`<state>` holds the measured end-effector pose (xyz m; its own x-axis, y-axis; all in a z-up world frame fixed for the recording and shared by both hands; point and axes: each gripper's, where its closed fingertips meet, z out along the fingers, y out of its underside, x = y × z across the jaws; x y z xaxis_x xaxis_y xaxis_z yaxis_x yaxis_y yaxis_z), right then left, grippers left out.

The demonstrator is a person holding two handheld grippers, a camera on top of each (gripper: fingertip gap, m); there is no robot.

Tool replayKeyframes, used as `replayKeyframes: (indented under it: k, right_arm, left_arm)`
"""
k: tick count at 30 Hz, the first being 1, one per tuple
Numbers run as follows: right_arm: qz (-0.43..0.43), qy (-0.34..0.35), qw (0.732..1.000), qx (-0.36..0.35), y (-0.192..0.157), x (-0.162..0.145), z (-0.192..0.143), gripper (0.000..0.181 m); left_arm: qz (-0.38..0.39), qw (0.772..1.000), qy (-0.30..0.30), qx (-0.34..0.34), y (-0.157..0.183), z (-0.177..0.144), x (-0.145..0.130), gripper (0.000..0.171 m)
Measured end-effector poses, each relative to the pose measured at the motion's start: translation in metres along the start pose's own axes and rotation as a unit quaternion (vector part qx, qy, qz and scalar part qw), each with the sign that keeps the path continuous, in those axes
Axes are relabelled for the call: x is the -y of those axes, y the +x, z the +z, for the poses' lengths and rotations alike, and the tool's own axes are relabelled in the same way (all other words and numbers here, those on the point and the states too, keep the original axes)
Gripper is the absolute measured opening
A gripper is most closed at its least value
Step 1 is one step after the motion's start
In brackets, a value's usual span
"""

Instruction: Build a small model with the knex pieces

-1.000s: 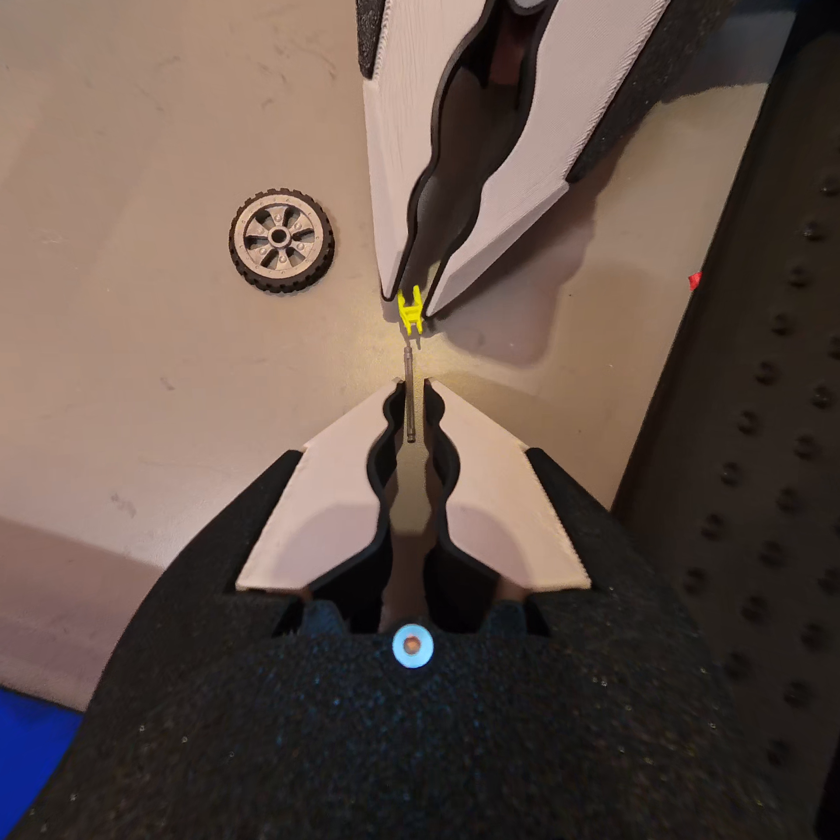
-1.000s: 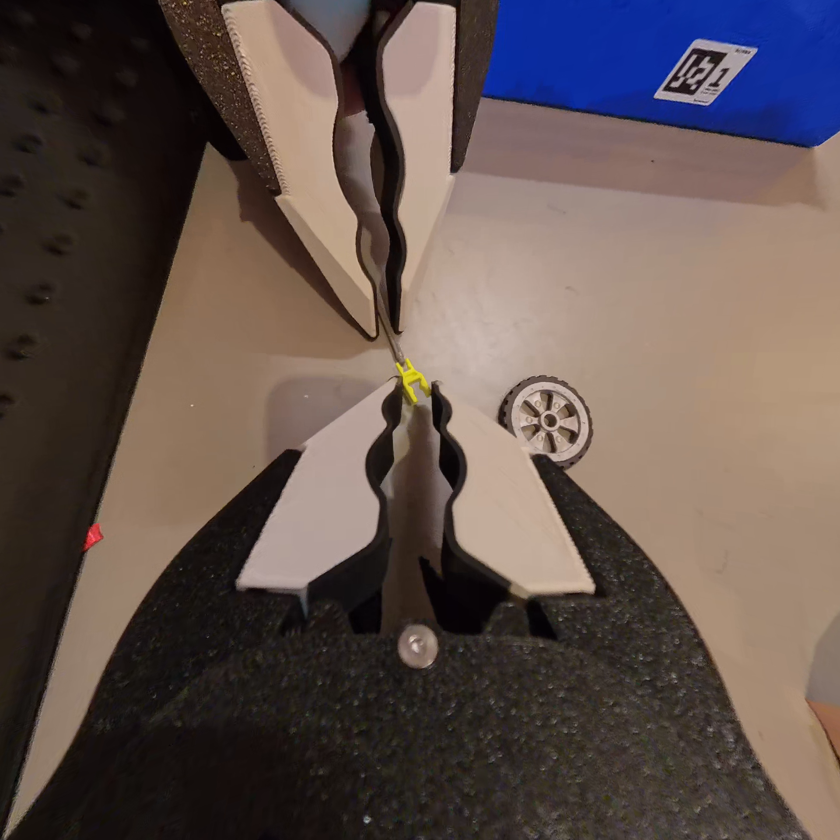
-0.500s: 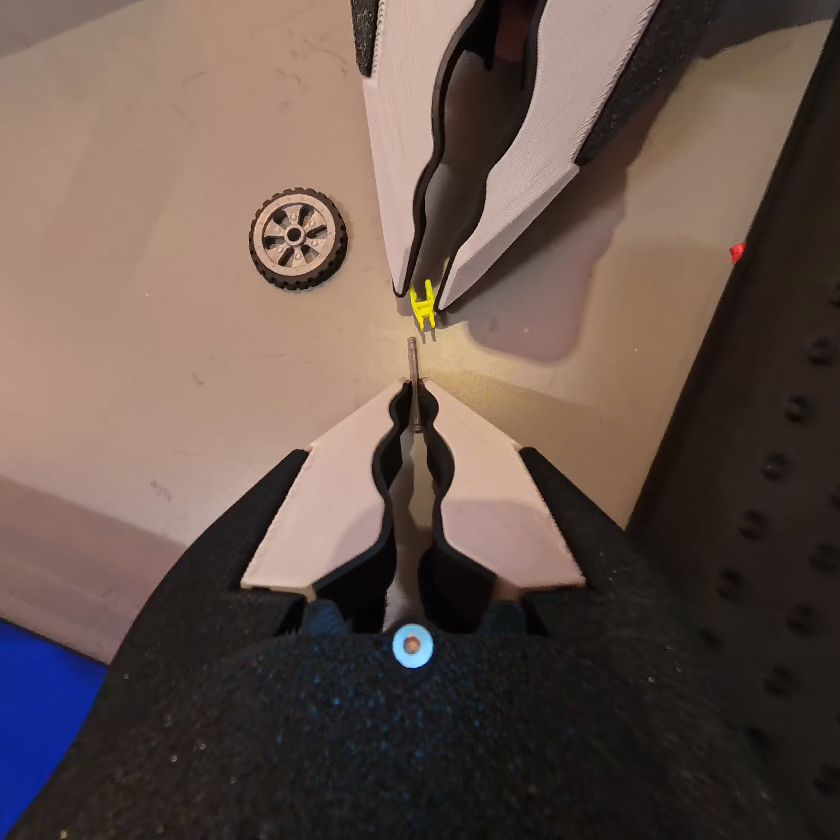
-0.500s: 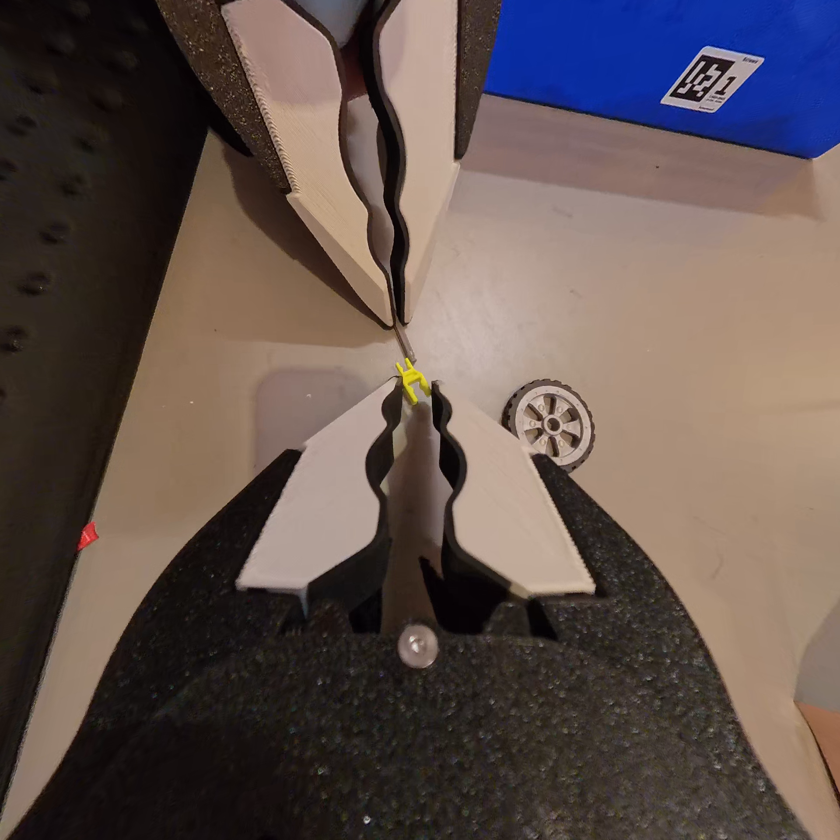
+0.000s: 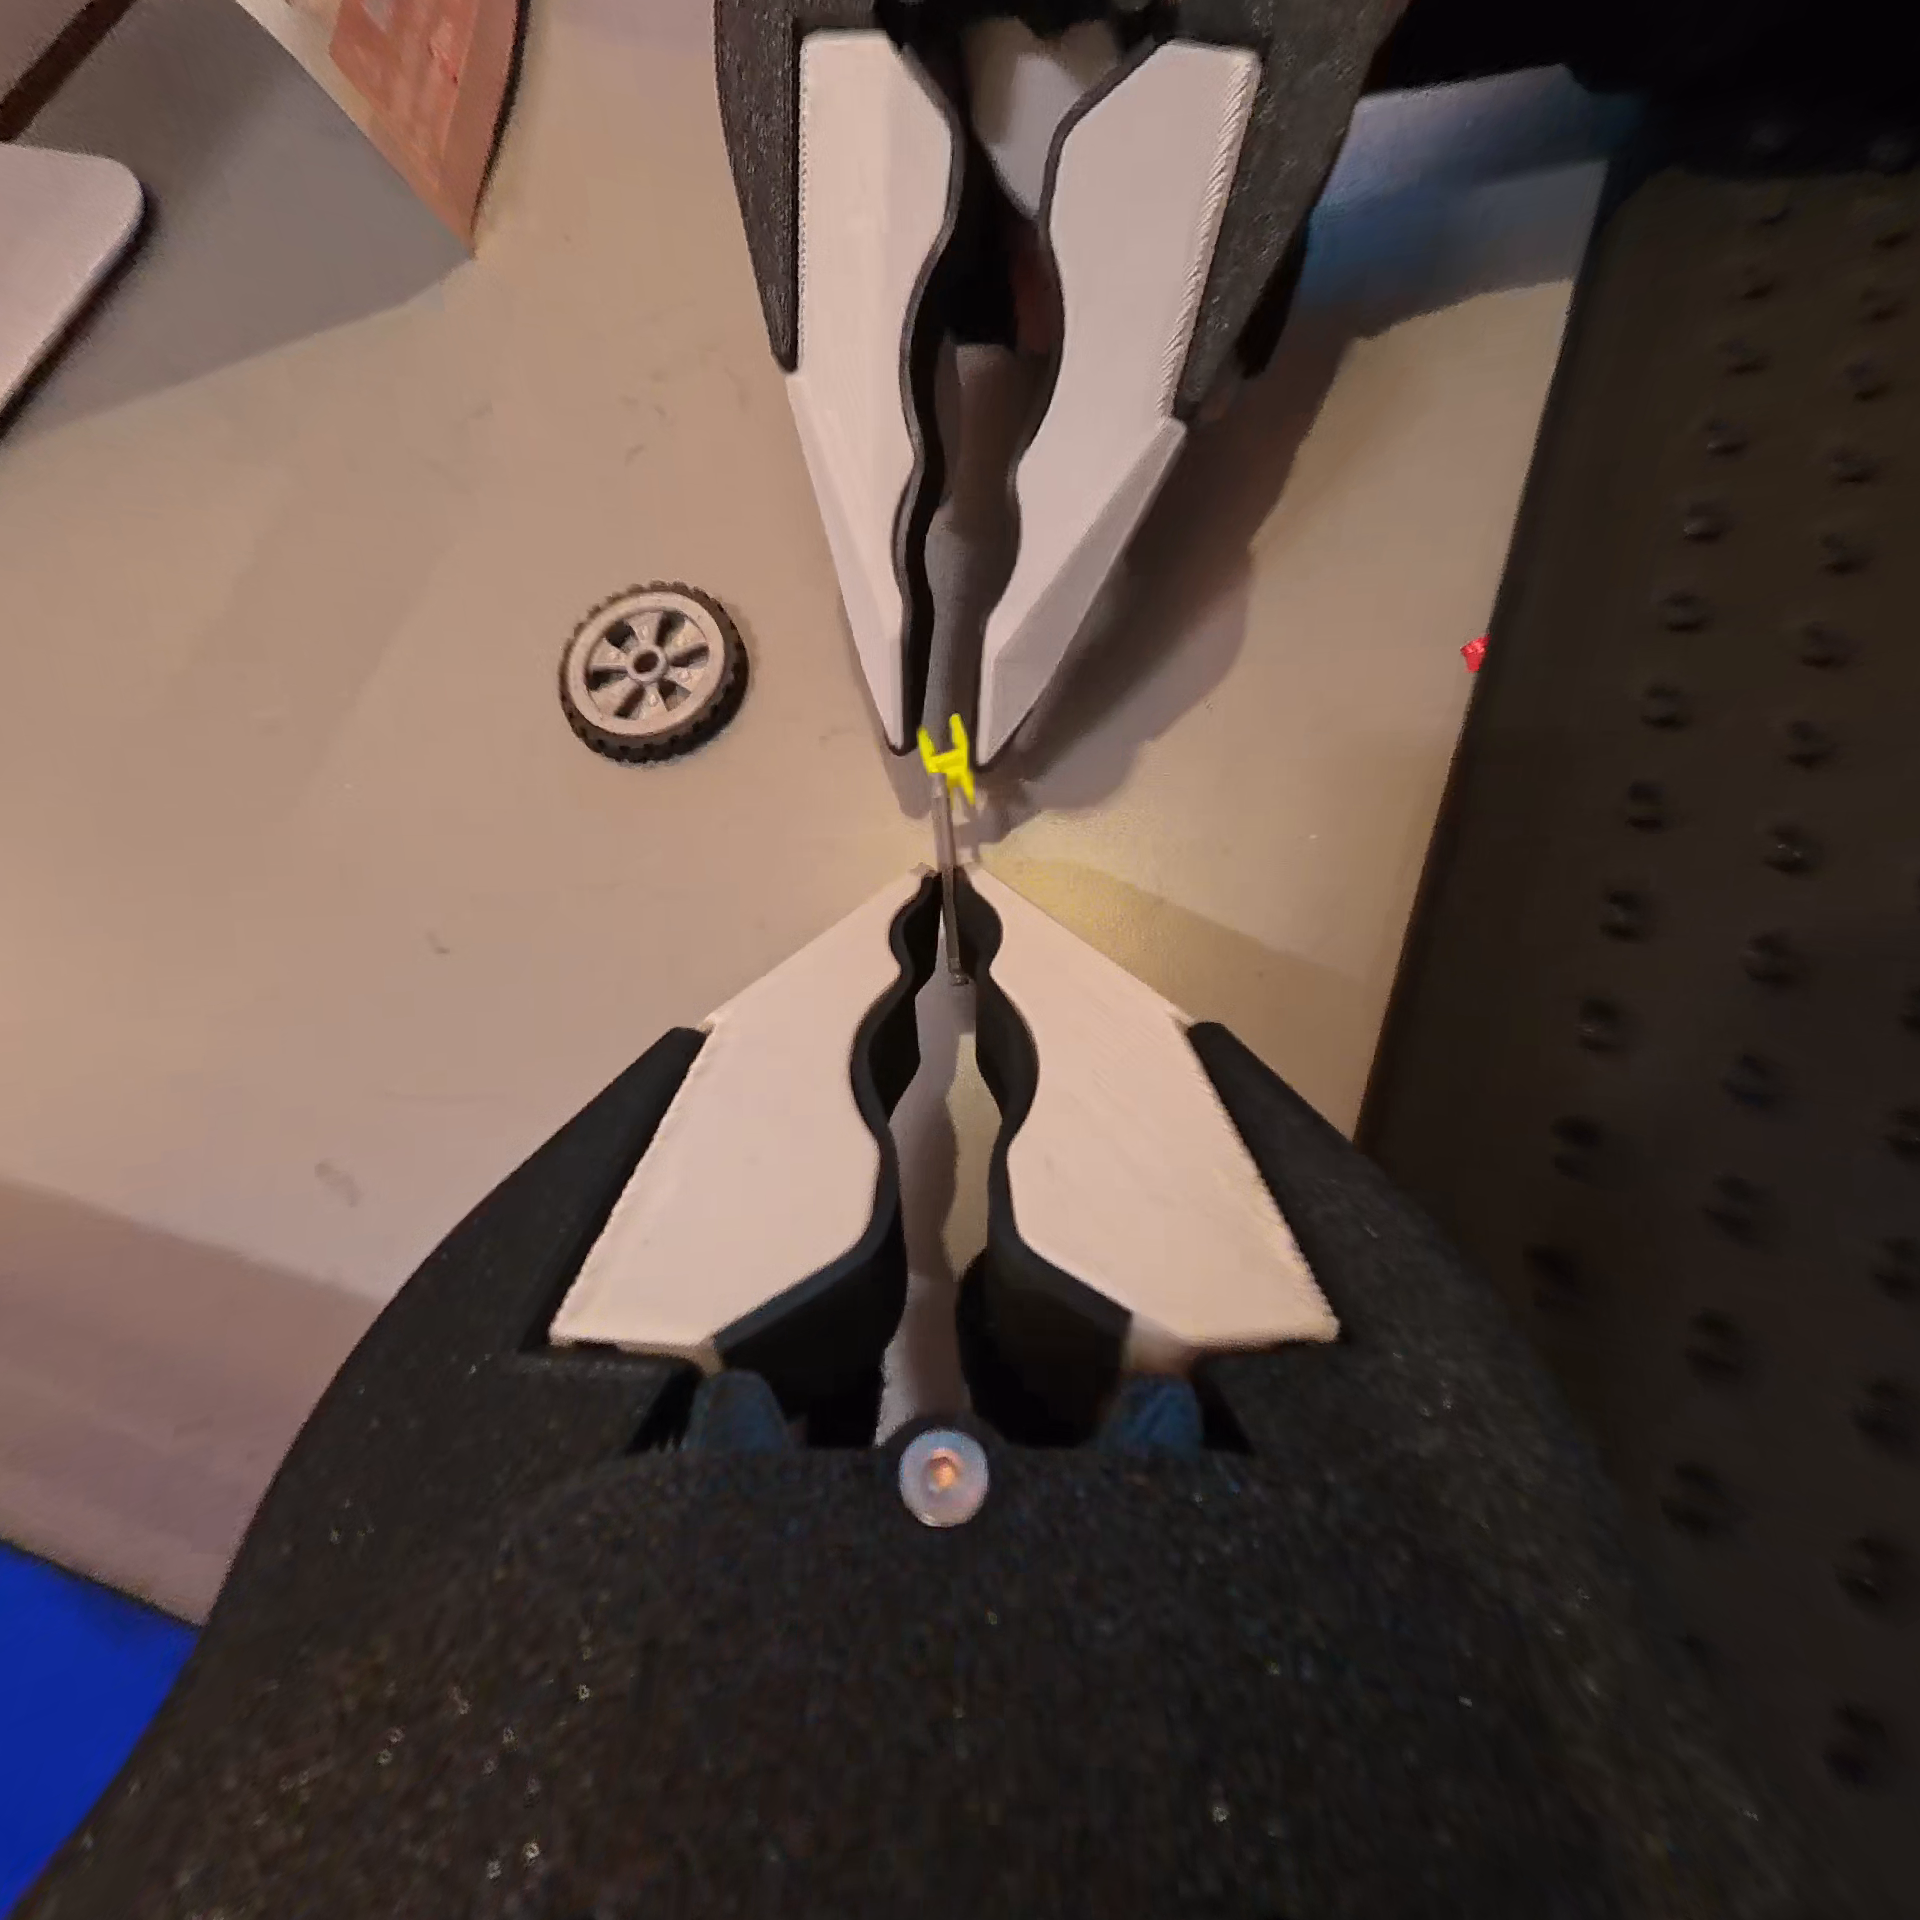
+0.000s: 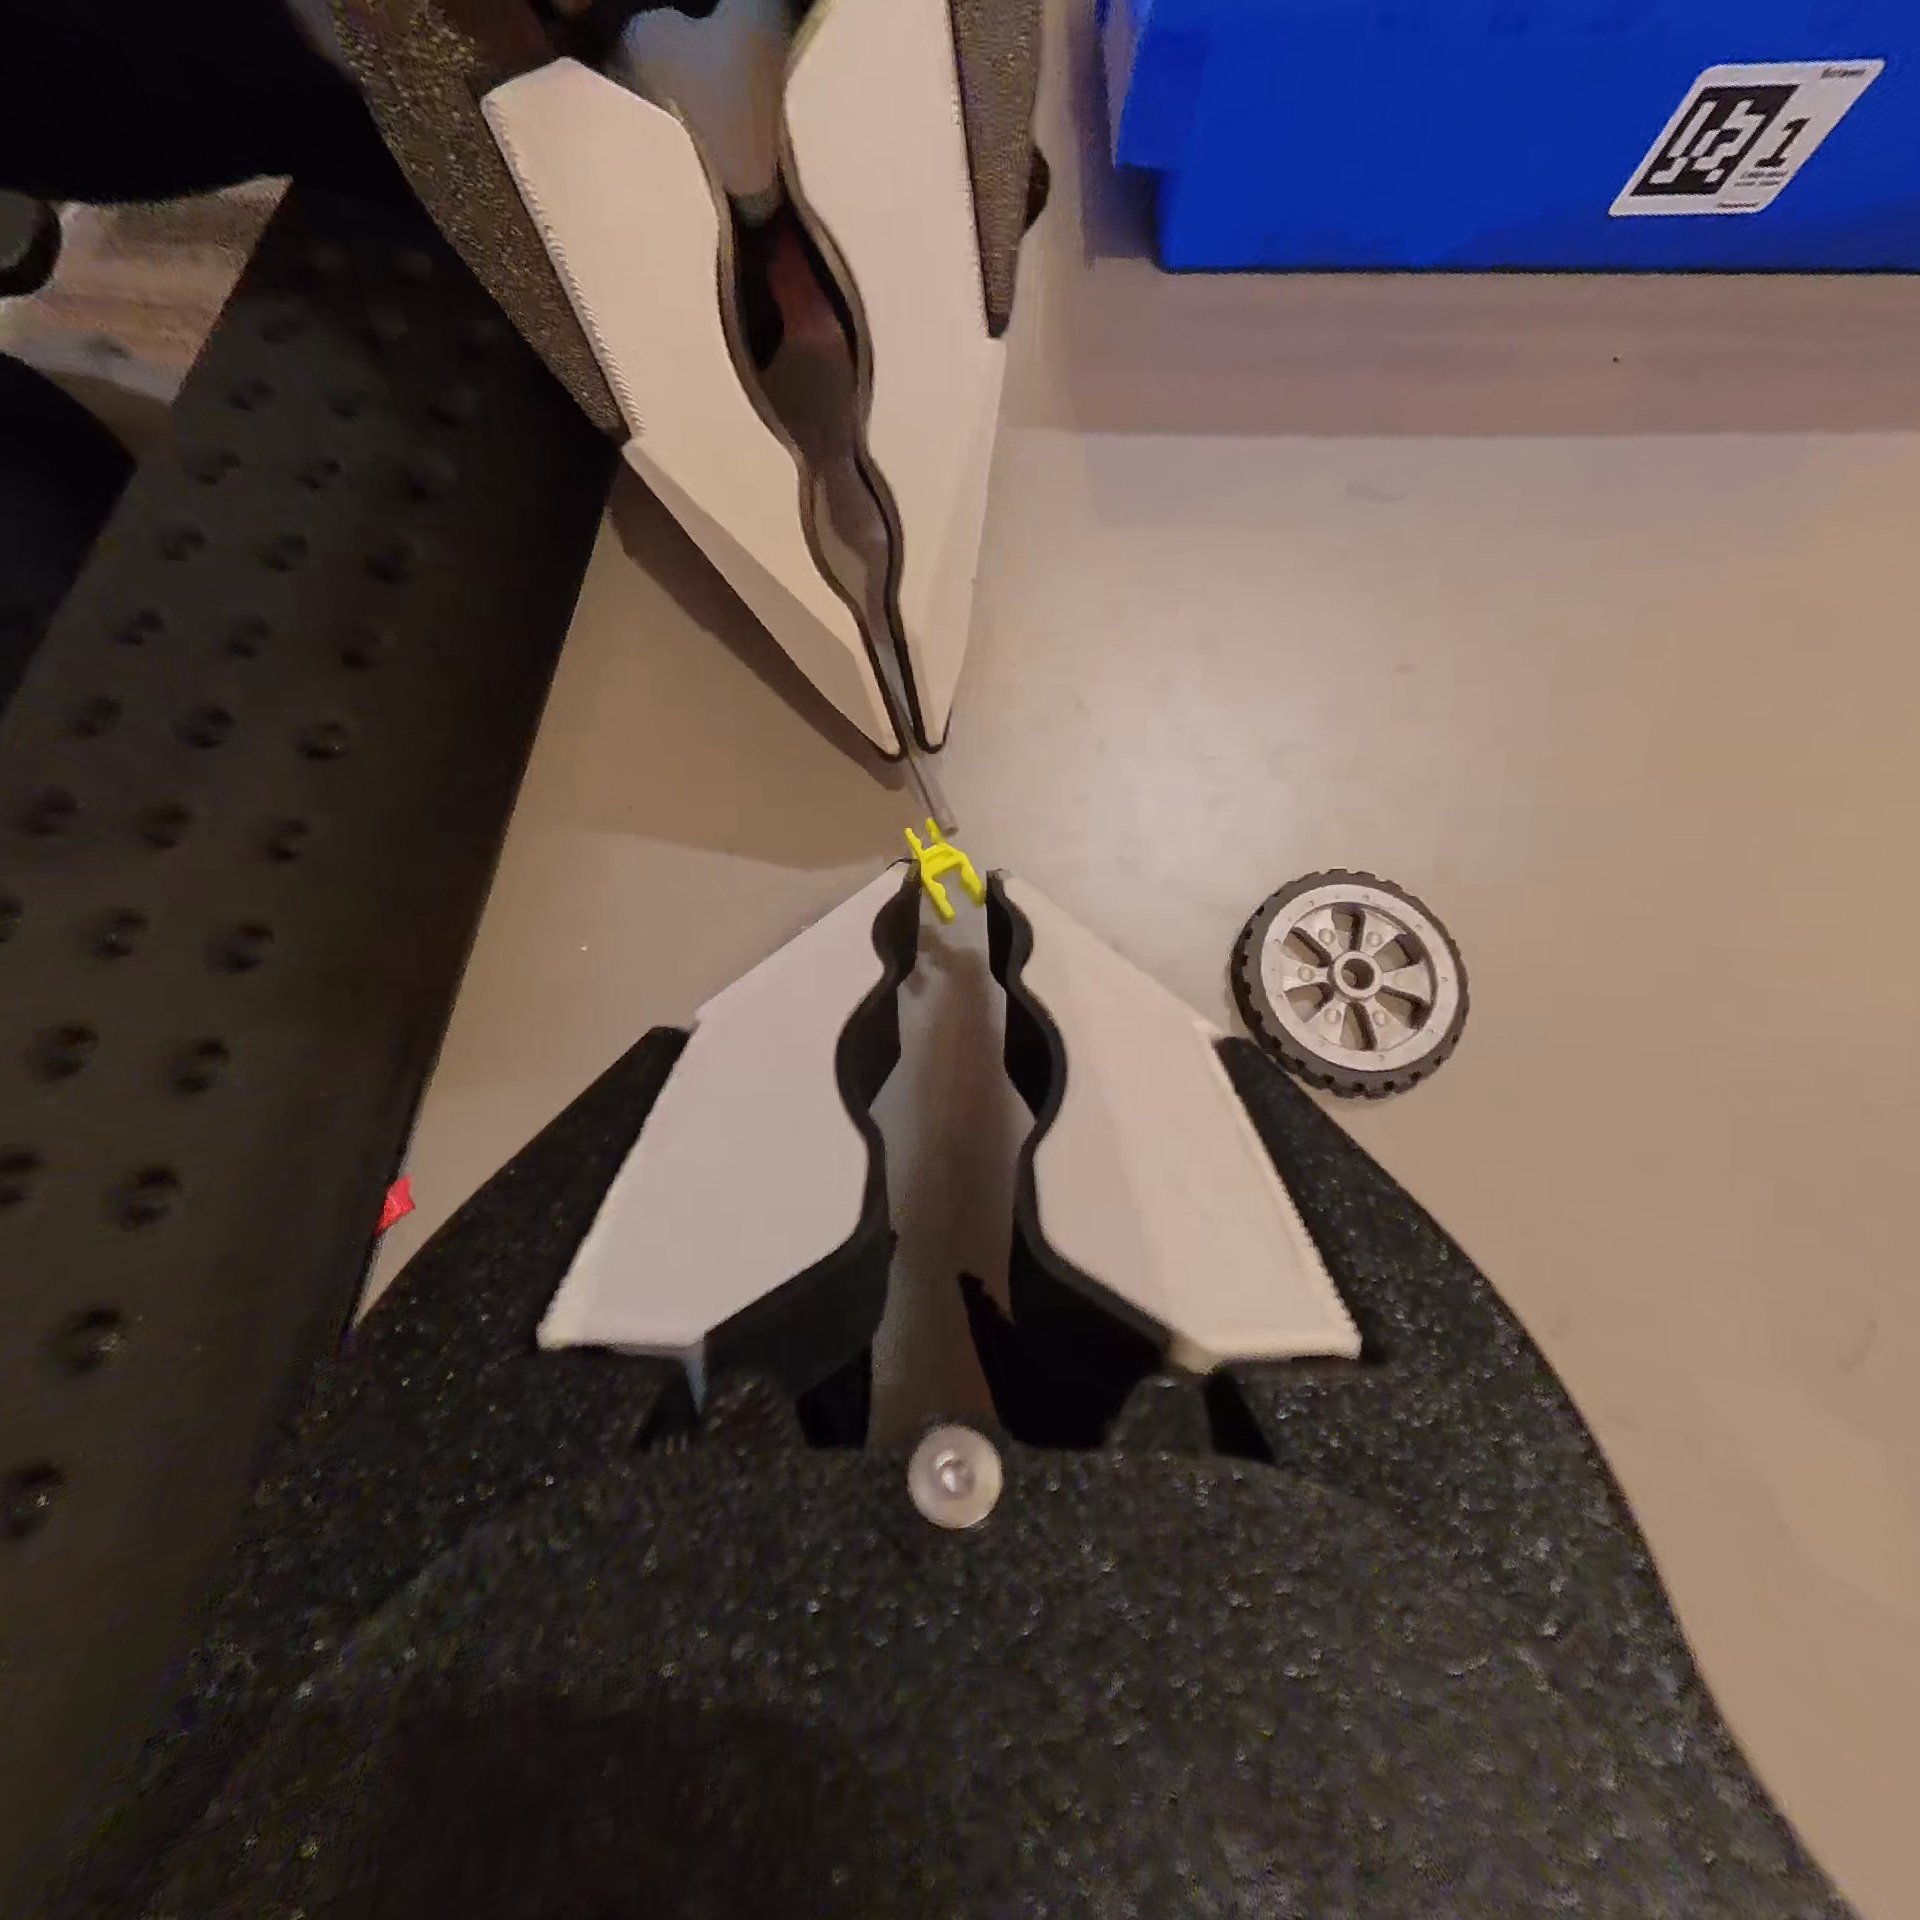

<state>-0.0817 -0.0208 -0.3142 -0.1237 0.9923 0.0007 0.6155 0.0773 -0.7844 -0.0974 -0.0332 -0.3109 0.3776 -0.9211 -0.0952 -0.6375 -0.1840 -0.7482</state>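
Counter [image 5: 312,935] with wheel [image 5: 651,672] lying loose: left gripper [image 5: 943,883] pinched on the pin [image 5: 948,914], right gripper [image 6: 951,883] pinching the yellow clip [image 6: 940,868], and the half-second-old gap is gone, pin tip now touching the clip.

— What sort of place am I working in?
— A lab bench, I'd say: beige tabletop [image 6: 1455,623], black perforated board [image 6: 208,727], blue bin [image 6: 1351,125] bearing a printed marker tag [image 6: 1735,135].
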Motion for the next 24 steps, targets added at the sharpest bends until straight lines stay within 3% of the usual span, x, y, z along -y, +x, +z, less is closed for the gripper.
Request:
replayKeyframes:
  k: [10, 16, 24]
  right_arm:
    - [0.068, 0.091, 0.993, 0.027, 0.004, 0.024, -0.015, 0.012]
    - [0.09, 0.144, 0.985, 0.029, 0.007, 0.039, -0.024, 0.01]
    - [0.086, 0.139, 0.986, 0.024, 0.006, 0.038, -0.02, 0.009]
  left_arm:
    - [-0.033, 0.995, 0.099, 0.001, -0.006, -0.012, 0.027, 0.0]
    - [-0.054, 0.991, 0.124, 0.001, -0.011, -0.014, 0.032, 0.0]
    - [-0.043, 0.993, 0.107, -0.003, -0.007, -0.006, 0.027, 0.0]
